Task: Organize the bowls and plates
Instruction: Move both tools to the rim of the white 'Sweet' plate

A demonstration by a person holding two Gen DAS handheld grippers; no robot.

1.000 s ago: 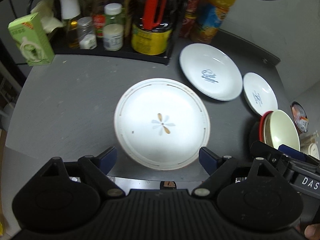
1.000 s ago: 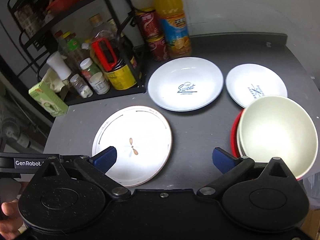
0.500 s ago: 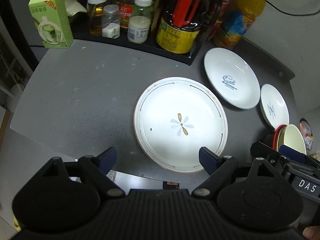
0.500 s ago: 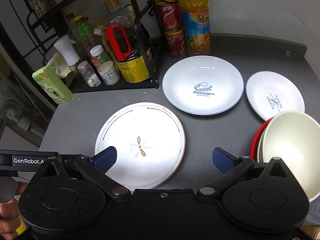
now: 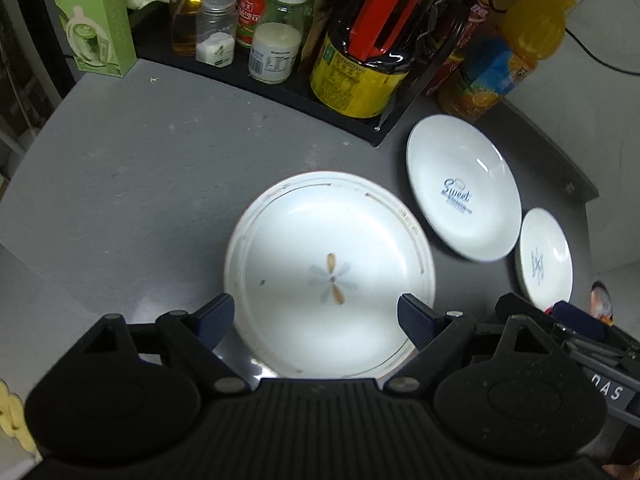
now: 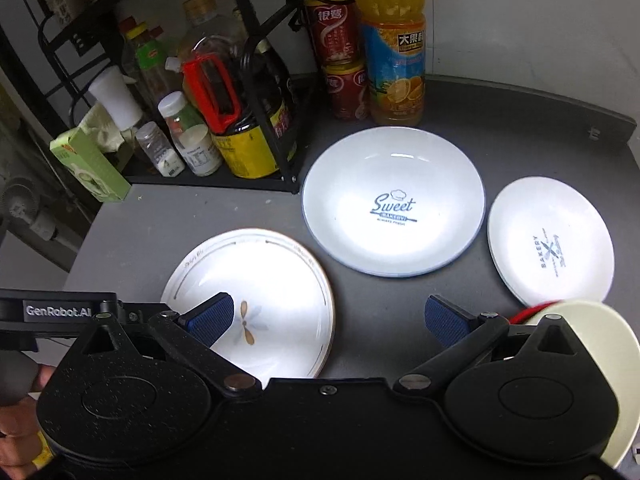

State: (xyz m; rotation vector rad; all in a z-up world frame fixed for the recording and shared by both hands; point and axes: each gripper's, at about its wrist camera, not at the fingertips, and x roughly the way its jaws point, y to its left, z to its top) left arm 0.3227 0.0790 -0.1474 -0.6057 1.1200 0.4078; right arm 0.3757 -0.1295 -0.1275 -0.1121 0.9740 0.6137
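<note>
Hovering wide open and empty, left gripper [image 5: 316, 316] and right gripper [image 6: 328, 318] risk skidding the flower plate [image 5: 328, 272] against the Sweet plate [image 5: 464, 188] at two o'clock.

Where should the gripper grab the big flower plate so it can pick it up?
Probably by the near rim of the flower plate. It lies flat on the table, so only its thin, slightly raised edge fits between fingers. The open left gripper already faces that edge; coming in low from the near side looks simplest.
</note>
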